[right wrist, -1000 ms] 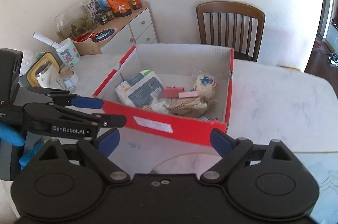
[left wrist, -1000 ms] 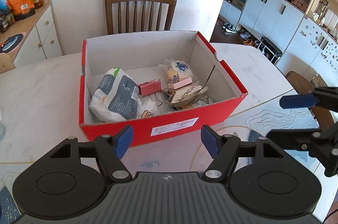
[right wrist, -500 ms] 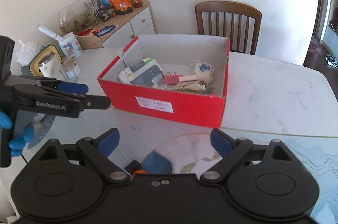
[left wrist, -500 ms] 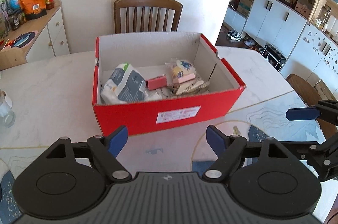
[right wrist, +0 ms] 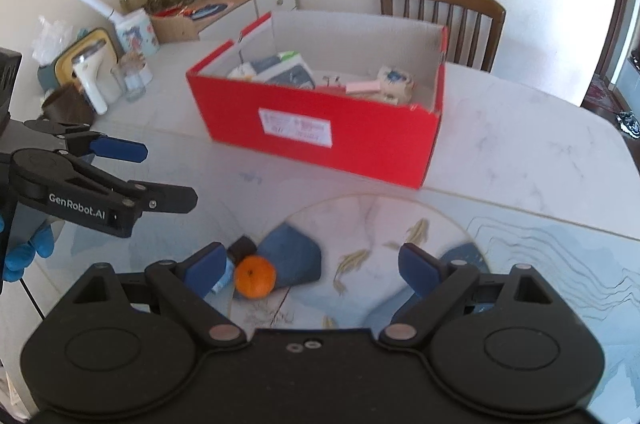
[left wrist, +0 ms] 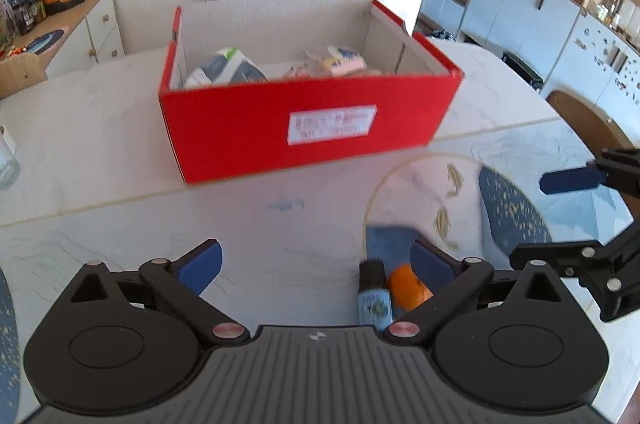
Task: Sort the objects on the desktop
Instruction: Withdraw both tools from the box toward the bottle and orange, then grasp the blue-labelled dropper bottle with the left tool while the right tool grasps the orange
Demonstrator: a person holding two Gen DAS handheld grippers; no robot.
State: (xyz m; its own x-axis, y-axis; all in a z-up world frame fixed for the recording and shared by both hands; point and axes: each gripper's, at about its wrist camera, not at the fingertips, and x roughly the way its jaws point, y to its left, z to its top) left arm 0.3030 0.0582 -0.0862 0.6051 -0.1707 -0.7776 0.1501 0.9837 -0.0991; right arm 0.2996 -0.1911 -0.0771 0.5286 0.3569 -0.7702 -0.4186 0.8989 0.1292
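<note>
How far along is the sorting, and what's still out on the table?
Done: the red box already holds several packets and small items. In hand: nothing; the left gripper is opening with nothing between its fingers, and the right gripper is open and empty. Left: the orange and the small bottle beside it on the table.

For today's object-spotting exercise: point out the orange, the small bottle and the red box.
orange (right wrist: 255, 276): right wrist view, centre of the fruit.
small bottle (left wrist: 374, 302): left wrist view, its blue label.
red box (right wrist: 360, 143): right wrist view, front wall.
</note>
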